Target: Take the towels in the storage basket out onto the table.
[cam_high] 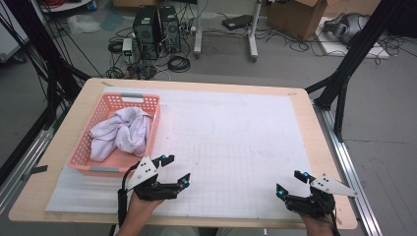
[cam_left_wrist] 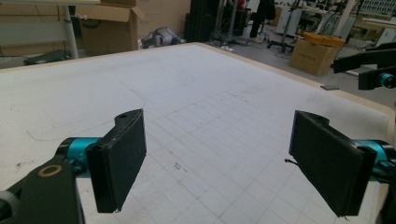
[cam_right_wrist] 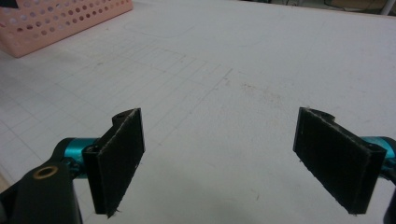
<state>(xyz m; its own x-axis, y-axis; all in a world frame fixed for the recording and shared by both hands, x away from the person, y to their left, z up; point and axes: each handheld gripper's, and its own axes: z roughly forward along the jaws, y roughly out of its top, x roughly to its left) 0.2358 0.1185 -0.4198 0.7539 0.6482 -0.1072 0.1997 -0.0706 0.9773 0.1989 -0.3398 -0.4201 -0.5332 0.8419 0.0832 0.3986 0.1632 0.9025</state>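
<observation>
Both grippers sit at the bottom of the high view, held low over the near edge of the table (cam_high: 295, 105): the left gripper (cam_high: 176, 170) toward the lower left of centre, the right gripper (cam_high: 291, 183) at the lower right. Each has its fingers spread wide apart with nothing between them; in the left gripper view the two black fingers (cam_left_wrist: 116, 165) frame only bare gridded sheet, and in the right gripper view the fingers (cam_right_wrist: 116, 161) do the same. A white sheet (cam_high: 236, 147) marked with a faint grid covers most of the table. At the left of the high view stands a pink plastic basket (cam_high: 152, 101), and in it lies a bundle of white cloth (cam_high: 120, 132), crumpled and heaped against the basket's far and right sides. The basket's perforated wall (cam_right_wrist: 60, 21) also shows at the upper left of the right gripper view. The left gripper is just beside the basket's near right corner, not touching it; the right gripper is well apart from it. Judging from this, the work on the cloth has not started: it lies untouched in the basket, the sheet is bare, and reaching in, grasping the cloth and bringing it out all seem left to do.
</observation>
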